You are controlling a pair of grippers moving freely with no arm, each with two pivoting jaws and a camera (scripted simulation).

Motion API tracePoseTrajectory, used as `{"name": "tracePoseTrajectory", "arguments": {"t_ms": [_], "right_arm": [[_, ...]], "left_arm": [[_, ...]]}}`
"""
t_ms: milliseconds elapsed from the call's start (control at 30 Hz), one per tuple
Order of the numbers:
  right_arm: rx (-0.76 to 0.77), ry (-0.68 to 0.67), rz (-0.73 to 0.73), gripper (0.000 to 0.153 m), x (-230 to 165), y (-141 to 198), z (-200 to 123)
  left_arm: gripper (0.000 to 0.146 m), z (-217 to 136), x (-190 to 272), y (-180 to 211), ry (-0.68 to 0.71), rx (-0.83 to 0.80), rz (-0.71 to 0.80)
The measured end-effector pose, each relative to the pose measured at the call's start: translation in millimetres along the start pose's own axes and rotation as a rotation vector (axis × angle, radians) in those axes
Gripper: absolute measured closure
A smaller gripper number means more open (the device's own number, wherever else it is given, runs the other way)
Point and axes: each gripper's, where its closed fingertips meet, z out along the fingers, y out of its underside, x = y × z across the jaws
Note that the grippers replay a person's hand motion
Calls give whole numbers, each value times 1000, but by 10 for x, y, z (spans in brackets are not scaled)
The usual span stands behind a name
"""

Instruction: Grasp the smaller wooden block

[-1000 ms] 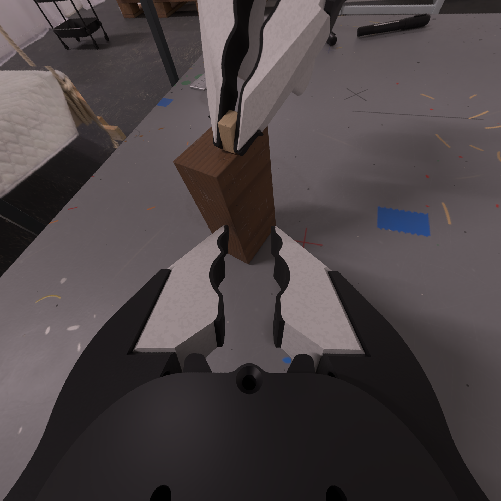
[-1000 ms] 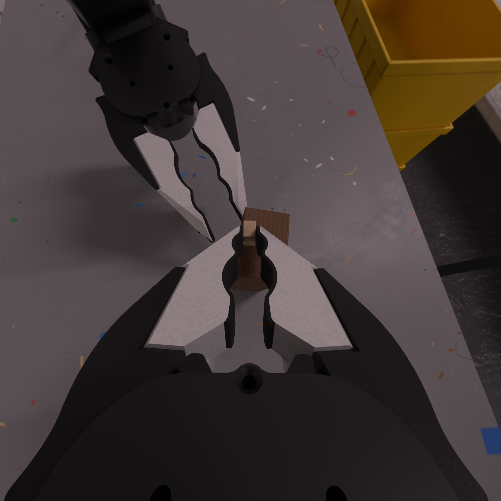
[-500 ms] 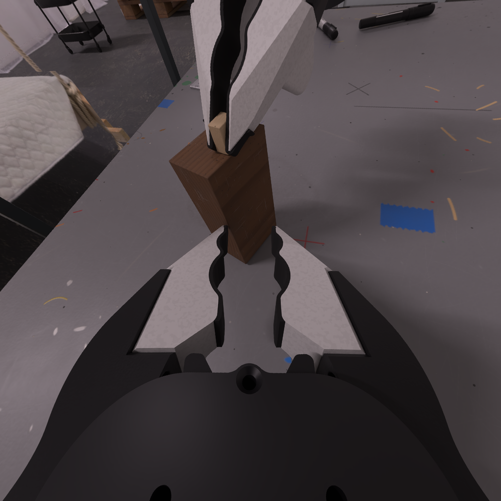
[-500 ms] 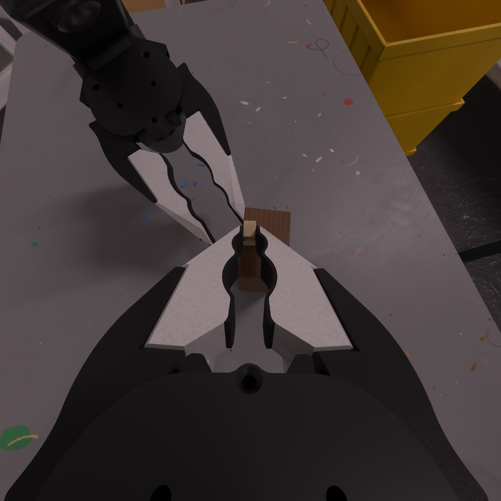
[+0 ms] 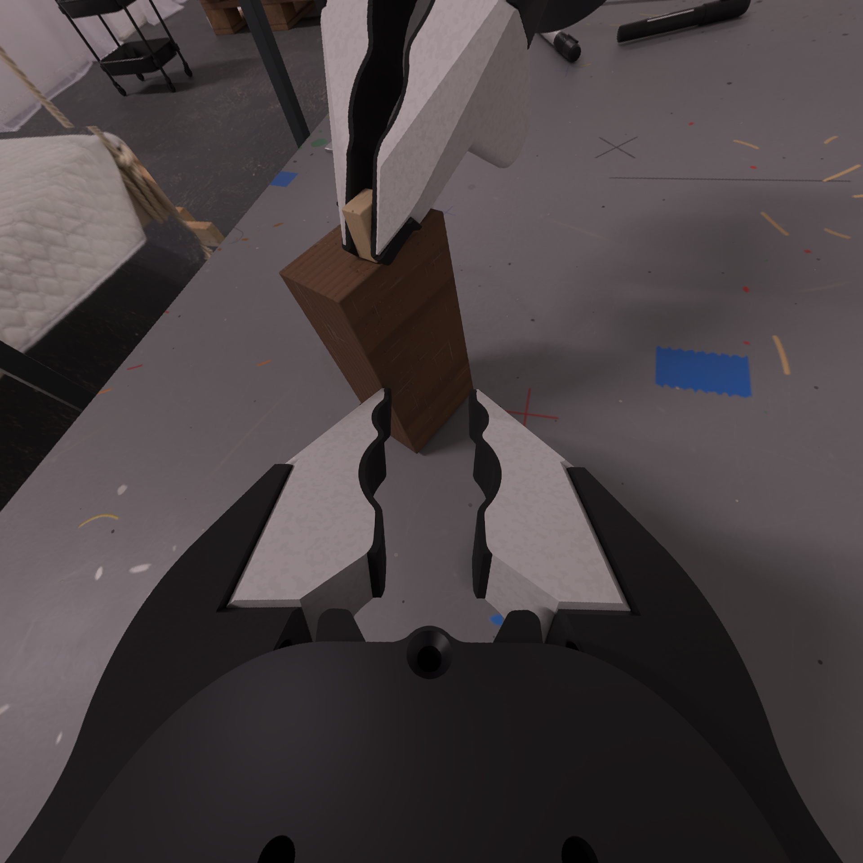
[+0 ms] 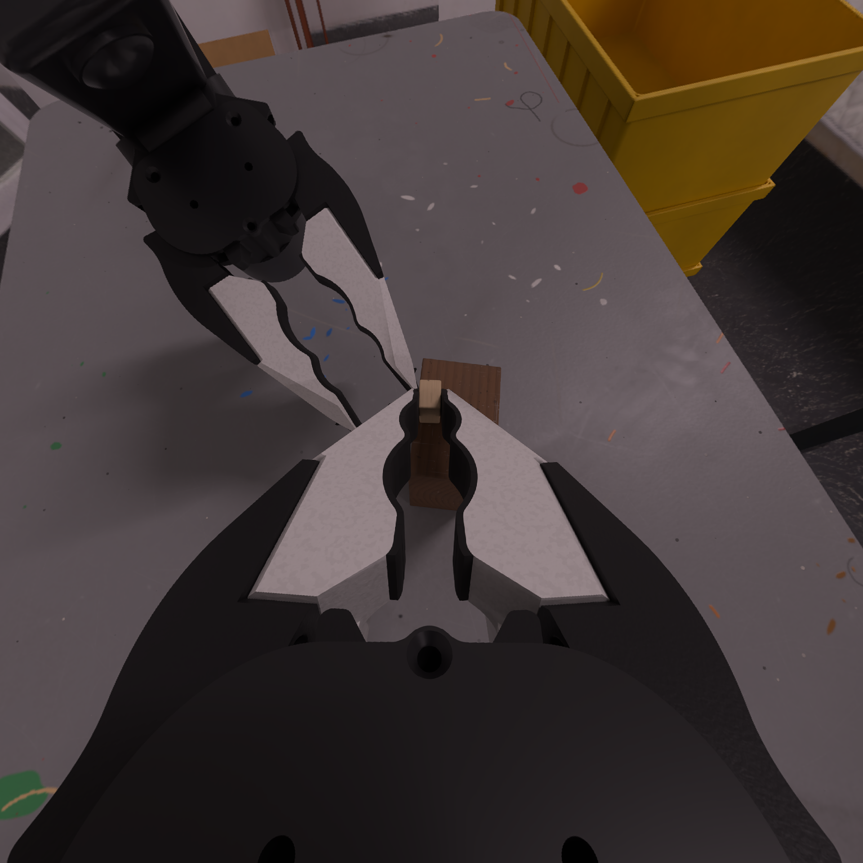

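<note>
- Your right hand-held gripper (image 6: 429,397) comes down from above and pinches the smaller wooden block (image 6: 429,400) between its fingertips; in the left wrist view the same right hand-held gripper (image 5: 362,247) shows the pale block (image 5: 358,224) wedged between its white fingers (image 5: 411,187).
- The small block sits at the very tip of your right hand-held gripper, right over the top face of the larger dark brown wooden block (image 5: 397,327). You cannot tell whether its lower end touches that top or is just clear of it.
- The small block's long axis runs roughly vertical, along the fingers that hold it, with a slight tilt; its upper end points up into the gap between the fingers.
- The dark block (image 6: 471,383) stands upright on the grey bench (image 5: 654,467), long axis vertical, near the bench's edge.
- Your left hand-held gripper (image 5: 429,401) is spread apart and holds nothing; its fingertips sit either side of the dark block's base, just beside it.
- In the right wrist view, your left hand-held gripper (image 6: 380,401) slants in low from the upper left, fingertips near the dark block.
- A yellow bin (image 6: 700,116) stands beyond the bench's far right corner.
- A blue tape patch (image 5: 703,372) lies on the bench, well apart from the blocks.
</note>
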Motion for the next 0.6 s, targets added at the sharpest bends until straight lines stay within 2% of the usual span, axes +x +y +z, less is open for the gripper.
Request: {"name": "tracePoseTrajectory", "arguments": {"t_ms": [600], "right_arm": [[40, 39, -47, 144, -29, 7, -13]], "left_arm": [[115, 2, -13, -2, 0, 13, -18]]}}
